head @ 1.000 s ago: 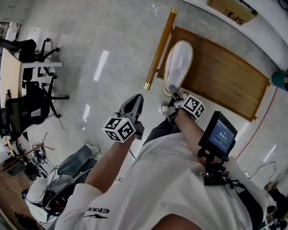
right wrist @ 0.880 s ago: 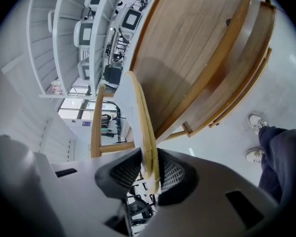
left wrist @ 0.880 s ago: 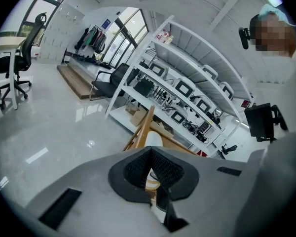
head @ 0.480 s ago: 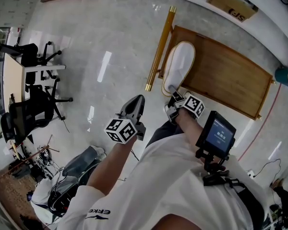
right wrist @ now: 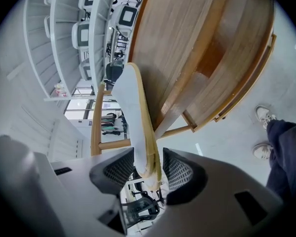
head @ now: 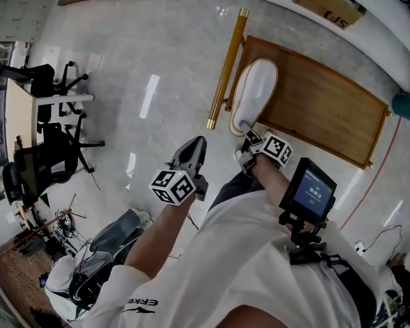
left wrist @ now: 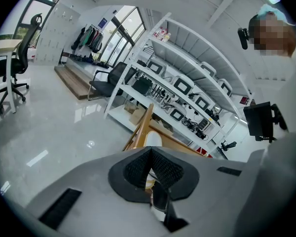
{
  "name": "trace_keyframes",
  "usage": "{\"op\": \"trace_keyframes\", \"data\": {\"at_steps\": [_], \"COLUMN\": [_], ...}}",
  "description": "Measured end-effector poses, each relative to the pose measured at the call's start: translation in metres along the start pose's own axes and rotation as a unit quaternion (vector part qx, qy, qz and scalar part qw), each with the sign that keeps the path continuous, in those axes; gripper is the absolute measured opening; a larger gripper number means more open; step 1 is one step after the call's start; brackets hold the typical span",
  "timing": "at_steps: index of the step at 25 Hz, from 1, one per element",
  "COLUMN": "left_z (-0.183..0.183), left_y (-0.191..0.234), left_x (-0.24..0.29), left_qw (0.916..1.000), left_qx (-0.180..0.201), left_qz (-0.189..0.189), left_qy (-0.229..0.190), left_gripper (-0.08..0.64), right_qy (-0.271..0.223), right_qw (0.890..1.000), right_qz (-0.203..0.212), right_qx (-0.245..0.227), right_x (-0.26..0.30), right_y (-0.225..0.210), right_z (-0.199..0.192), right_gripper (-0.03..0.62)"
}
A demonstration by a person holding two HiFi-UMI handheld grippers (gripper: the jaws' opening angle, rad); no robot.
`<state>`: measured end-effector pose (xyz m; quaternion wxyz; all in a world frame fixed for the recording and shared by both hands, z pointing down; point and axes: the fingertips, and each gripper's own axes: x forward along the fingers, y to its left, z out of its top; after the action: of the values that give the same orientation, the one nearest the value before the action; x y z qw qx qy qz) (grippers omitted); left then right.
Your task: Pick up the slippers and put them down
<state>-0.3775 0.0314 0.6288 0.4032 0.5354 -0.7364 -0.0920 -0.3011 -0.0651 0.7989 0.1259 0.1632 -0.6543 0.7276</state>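
A white slipper (head: 254,94) with a tan sole lies on a low wooden table (head: 314,108), heel toward me. My right gripper (head: 247,139) is at that heel. In the right gripper view the slipper's heel (right wrist: 130,112) stands between the pads of the gripper (right wrist: 148,169); the jaws are opening and a gap shows beside the sole. My left gripper (head: 195,145) hangs over the floor to the left, shut with nothing in it (left wrist: 150,154). Past its tips the slipper (left wrist: 153,139) shows on the table.
A golden pole (head: 225,67) lies along the table's left side. Office chairs (head: 48,142) and a desk stand at the far left. A cardboard box (head: 328,9) sits on the shelving behind the table. A screen (head: 307,190) is mounted at my chest. My shoes (right wrist: 264,115) are on the floor.
Only the view has shifted slightly. The slipper stays on the table and both grippers keep their places.
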Motion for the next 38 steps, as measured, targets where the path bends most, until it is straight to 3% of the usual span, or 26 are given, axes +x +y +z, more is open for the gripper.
{"op": "trace_keyframes", "data": {"at_steps": [8, 15, 21, 28, 32, 38], "left_z": [-0.001, 0.001, 0.014, 0.028, 0.034, 0.052], "left_y": [0.002, -0.007, -0.025, -0.053, -0.067, -0.093], "left_x": [-0.001, 0.0, 0.01, 0.006, 0.002, -0.017], "left_qw": [1.0, 0.9998, 0.9987, 0.9958, 0.9937, 0.9868], "left_qx": [0.001, 0.002, 0.01, 0.02, 0.026, 0.061], "left_qz": [-0.001, -0.013, -0.032, -0.061, -0.072, -0.09], "left_qy": [-0.003, -0.016, -0.039, -0.066, -0.082, -0.12], "left_gripper": [0.003, 0.003, 0.003, 0.003, 0.003, 0.003], "right_qy": [0.005, -0.001, 0.009, 0.009, 0.009, -0.011], "right_qw": [1.0, 0.999, 0.994, 0.975, 0.951, 0.915], "right_qz": [0.01, 0.004, 0.06, 0.142, 0.181, 0.24], "right_qx": [-0.01, -0.033, -0.094, -0.171, -0.25, -0.324], "right_x": [-0.003, -0.038, -0.074, -0.104, -0.121, -0.152], "right_y": [0.005, 0.009, 0.052, 0.126, 0.156, 0.223], "right_z": [0.001, 0.012, 0.021, 0.015, 0.012, -0.004], "right_gripper": [0.187, 0.187, 0.187, 0.187, 0.181, 0.069]}}
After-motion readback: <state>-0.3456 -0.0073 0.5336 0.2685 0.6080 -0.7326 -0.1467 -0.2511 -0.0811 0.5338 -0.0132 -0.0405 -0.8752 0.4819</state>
